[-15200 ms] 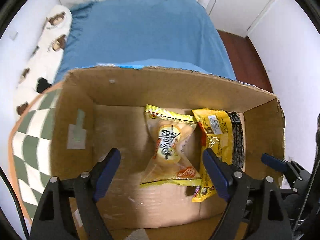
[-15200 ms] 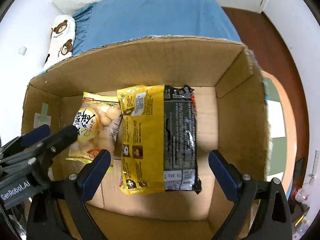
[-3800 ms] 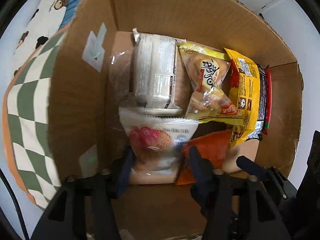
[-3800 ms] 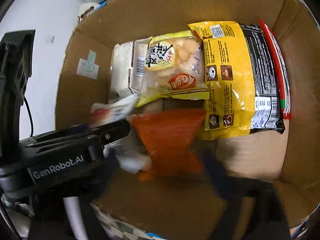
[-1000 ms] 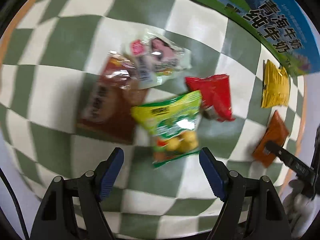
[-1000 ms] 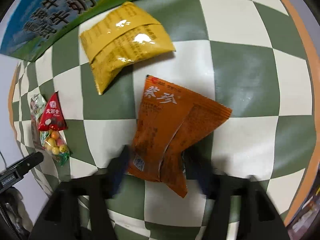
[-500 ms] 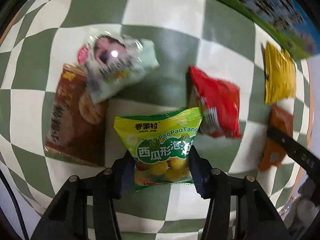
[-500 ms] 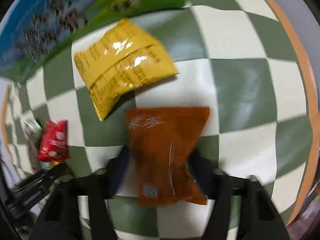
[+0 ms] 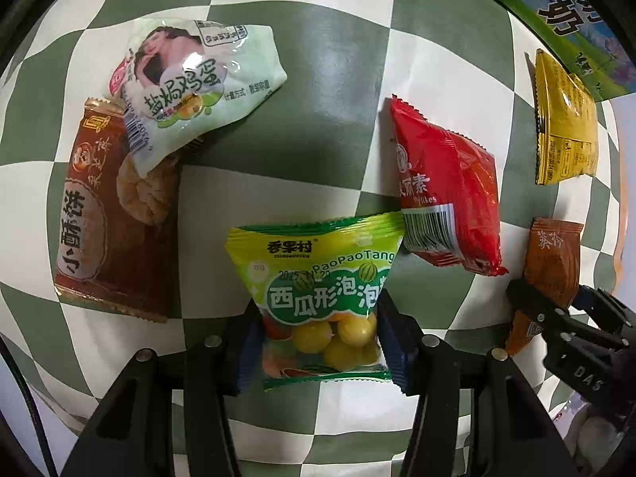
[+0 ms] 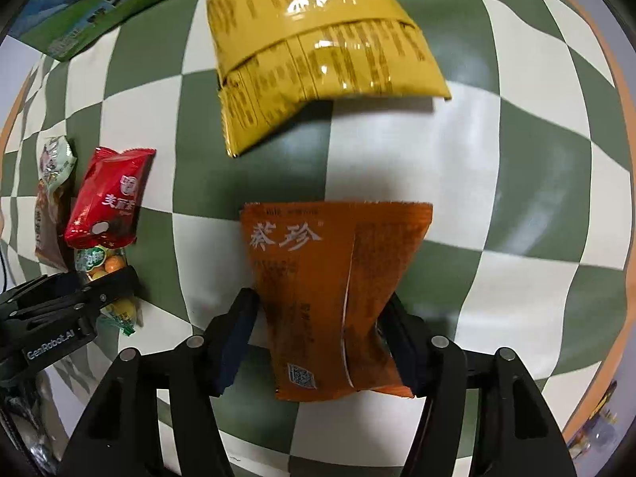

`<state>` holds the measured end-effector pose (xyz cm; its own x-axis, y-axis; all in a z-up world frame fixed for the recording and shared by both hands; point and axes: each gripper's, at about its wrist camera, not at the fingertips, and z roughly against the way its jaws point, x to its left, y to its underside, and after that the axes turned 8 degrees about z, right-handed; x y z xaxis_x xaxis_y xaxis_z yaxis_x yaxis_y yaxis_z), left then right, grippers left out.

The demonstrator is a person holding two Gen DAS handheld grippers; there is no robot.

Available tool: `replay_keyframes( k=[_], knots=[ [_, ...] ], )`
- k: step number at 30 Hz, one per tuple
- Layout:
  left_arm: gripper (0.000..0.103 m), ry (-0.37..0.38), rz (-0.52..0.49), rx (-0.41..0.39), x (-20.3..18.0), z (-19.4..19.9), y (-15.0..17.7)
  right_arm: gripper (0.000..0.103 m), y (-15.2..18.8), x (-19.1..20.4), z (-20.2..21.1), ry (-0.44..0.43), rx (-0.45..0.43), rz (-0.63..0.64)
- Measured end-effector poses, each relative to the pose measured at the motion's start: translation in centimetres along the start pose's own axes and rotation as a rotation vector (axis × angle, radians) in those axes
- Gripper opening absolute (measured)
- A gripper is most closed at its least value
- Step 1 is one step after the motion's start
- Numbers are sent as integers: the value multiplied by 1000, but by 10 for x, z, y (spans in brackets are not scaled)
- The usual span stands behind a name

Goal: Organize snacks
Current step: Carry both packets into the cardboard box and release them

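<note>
A second ago both grippers hung wide over the snacks with nothing in them. Now the left gripper point(image 9: 318, 342) has come down and its fingers are grasping the green candy bag point(image 9: 316, 290) by its lower half. The right gripper point(image 10: 318, 338) has closed its fingers on the orange packet point(image 10: 330, 298), though it has just let out a tiny bit and the left pad barely touches. Both bags lie on the green and white checked mat point(image 9: 318, 79), so two snacks look ready to be lifted and carried to the box.

The red packet point(image 9: 445, 190) touches the top right corner of the candy bag, so pulling up could nudge it. The brown biscuit pack point(image 9: 111, 214) lies just beside on the left, with the pale egg snack point(image 9: 198, 87) resting on its top. The yellow packet point(image 10: 318, 51) lies near the orange one but apart, close to the milk carton point(image 10: 99, 8) at the far edge. To the right of the orange packet the mat is bare up to its orange border
</note>
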<state>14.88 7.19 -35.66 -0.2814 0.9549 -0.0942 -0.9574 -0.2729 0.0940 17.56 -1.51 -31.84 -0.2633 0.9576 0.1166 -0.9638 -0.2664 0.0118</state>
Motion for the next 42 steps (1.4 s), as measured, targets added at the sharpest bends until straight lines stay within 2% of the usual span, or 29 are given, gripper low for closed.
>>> replay_keyframes(
  k=[2,4,7,14,20,23,25,28,30,33,37,42],
  knots=[
    [49,-6,0,-9,-1,2,1,65,7,-4,2,14,-14,-3],
    [49,-7,-3,-14,8,10,1,58,27,-11,6,36,-24,1],
    [49,1,-3,-8,11,21,5,54,43,-16,10,15,-38,-16],
    [49,55,12,-20,20,56,18,51,50,-31,38,-125,-76,-79],
    [49,125,12,-103,16,122,22,51,45,-36,96,-243,-163,-88],
    [49,200,-2,-152,-2,165,9,51,33,-43,136,-292,-232,-89],
    [49,251,-22,-175,-16,189,-9,51,20,-53,171,-305,-287,-84],
    [49,317,-45,-209,-41,219,-53,51,-5,-72,215,-313,-364,-78],
    [49,348,-55,-223,-54,230,-76,51,-24,-87,245,-298,-414,-74],
    [49,391,-51,-209,-82,241,-123,51,-56,-100,270,-269,-455,-71],
    [49,423,-43,-134,-115,231,-179,51,-115,-103,267,-237,-445,-68],
    [49,434,-5,-30,-135,205,-220,51,-165,-118,247,-189,-382,-73]
  ],
)
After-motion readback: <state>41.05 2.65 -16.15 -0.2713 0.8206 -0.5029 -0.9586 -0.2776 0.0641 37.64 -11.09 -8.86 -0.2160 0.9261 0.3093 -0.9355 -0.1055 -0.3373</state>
